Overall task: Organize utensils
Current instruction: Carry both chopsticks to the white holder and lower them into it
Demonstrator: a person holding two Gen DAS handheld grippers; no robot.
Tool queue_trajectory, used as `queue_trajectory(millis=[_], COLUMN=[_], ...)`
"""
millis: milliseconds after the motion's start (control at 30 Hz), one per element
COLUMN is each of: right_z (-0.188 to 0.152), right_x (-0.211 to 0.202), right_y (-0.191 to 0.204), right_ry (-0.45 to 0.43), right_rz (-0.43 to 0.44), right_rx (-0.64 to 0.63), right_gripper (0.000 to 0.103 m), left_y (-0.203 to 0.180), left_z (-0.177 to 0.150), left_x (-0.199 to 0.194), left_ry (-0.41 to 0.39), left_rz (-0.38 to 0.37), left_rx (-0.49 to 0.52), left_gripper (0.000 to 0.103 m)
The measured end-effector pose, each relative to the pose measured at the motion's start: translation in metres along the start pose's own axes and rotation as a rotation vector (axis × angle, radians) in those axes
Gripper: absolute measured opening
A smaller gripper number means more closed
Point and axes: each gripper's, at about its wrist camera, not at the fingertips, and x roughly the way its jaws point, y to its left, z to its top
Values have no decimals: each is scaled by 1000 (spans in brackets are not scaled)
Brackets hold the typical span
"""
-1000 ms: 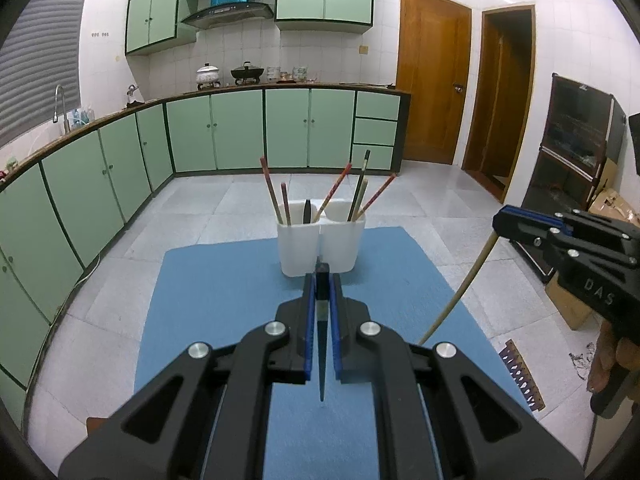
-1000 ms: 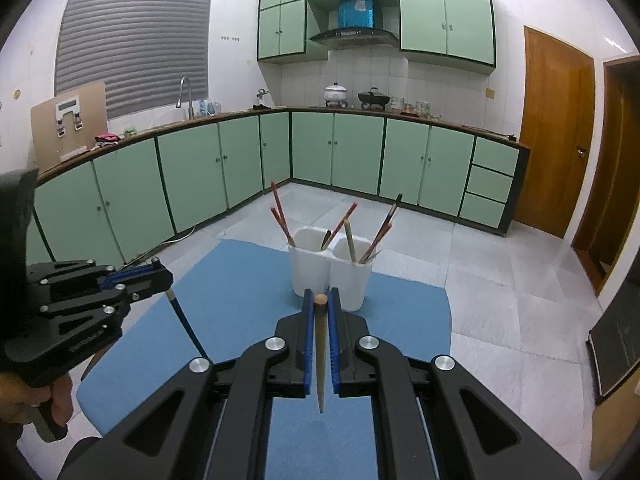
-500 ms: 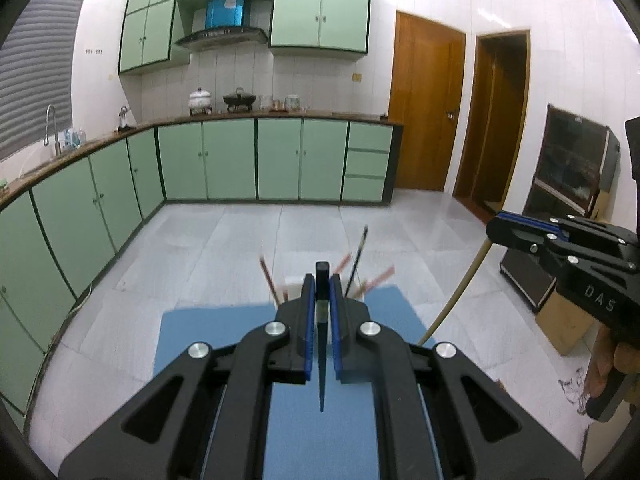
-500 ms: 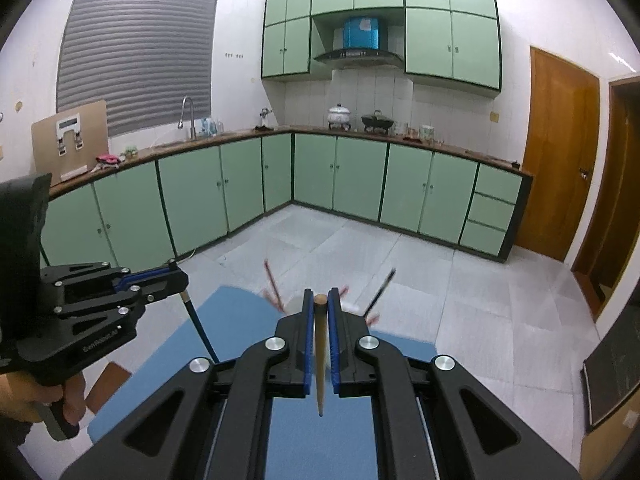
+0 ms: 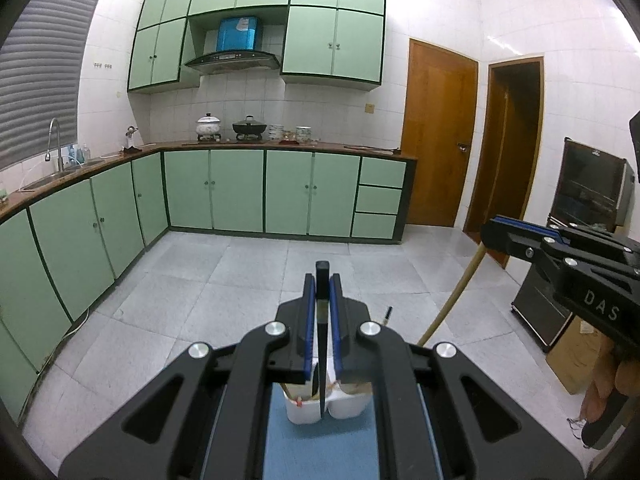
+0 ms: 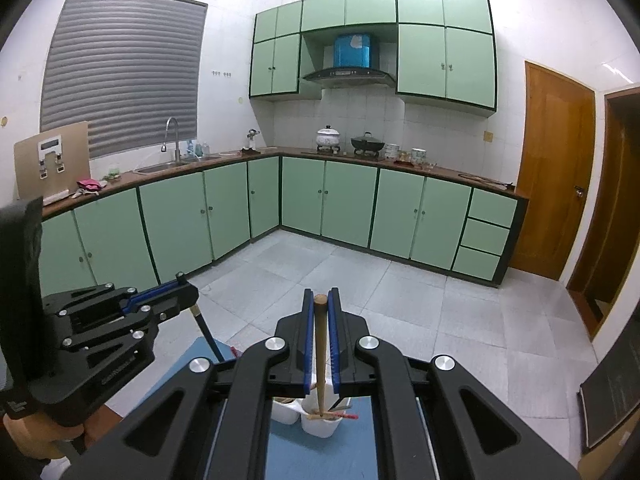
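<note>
My left gripper [image 5: 322, 292] is shut on a black chopstick [image 5: 321, 360] that points down over the white two-cup holder [image 5: 308, 410], with its tip by the divider. My right gripper [image 6: 320, 306] is shut on a tan wooden chopstick [image 6: 319, 352] whose tip hangs over the right cup of the holder [image 6: 320, 426]. Several chopsticks stand in the holder. The right gripper also shows in the left wrist view [image 5: 496, 232], and the left gripper in the right wrist view [image 6: 188, 294].
The holder stands on a blue mat [image 5: 280, 448] on a low table over a grey tiled floor [image 5: 240, 280]. Green cabinets [image 6: 348, 204] line the back and left walls. Wooden doors [image 5: 438, 136] and a dark cabinet [image 5: 588, 200] are at the right.
Both grippers have moved forward and over the holder, each with its chopstick. The holder has dropped from the middle of both views to the bottom, under the fingers.
</note>
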Motion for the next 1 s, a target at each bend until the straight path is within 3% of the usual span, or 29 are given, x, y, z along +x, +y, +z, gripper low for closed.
queue_trajectory(millis=[367, 633, 1000], right_z=[-17, -30, -48], right_x=[50, 81, 122], right_y=[-7, -10, -19], right_ry=[15, 35, 79], right_rz=[26, 58, 59], right_rx=[-57, -110, -92], right_gripper=[7, 7, 7], left_y=[-2, -5, 7], left_z=[-14, -23, -32], left_x=[44, 63, 95], left_ry=[-54, -69, -30], left_rz=[-5, -56, -80], left_rx=[59, 101, 108], left_gripper=[6, 6, 6])
